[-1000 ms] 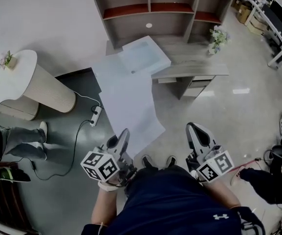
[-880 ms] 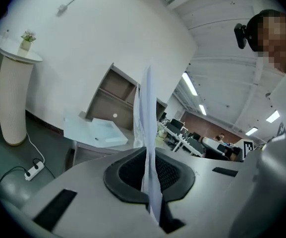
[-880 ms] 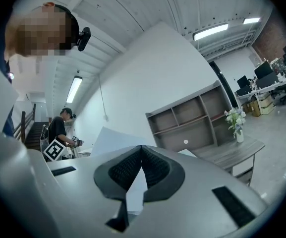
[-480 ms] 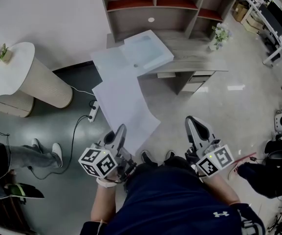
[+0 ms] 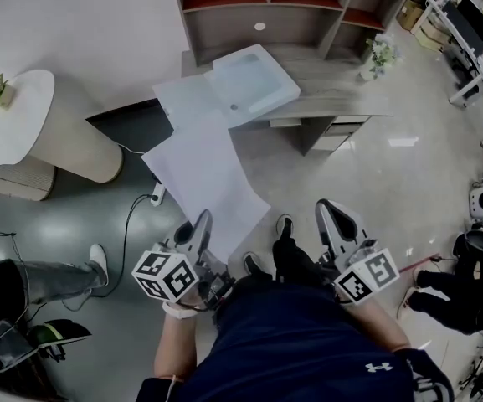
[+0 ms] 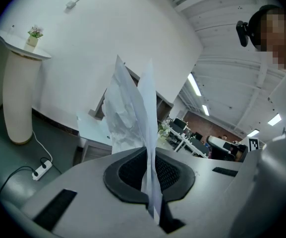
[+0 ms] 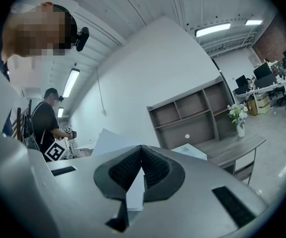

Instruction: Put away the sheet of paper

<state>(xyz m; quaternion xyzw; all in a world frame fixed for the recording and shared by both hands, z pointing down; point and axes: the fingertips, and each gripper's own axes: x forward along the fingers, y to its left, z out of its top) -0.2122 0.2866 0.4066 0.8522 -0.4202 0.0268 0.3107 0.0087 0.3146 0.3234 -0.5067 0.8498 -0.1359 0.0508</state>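
Currently my left gripper (image 5: 201, 224) clamps the large white paper sheet (image 5: 212, 174), which fans toward 12 o'clock; my right gripper (image 7: 142, 150), at 3 o'clock, pinches 1 small white slip (image 7: 135, 190).

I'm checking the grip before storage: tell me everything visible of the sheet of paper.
The sheet of paper is large, white, thin and wrinkled, bent along its length. The left gripper, shut, pinches its near edge; the rest juts forward above the floor toward the desk. The right gripper holds only what looks like a small white slip, apart from it.
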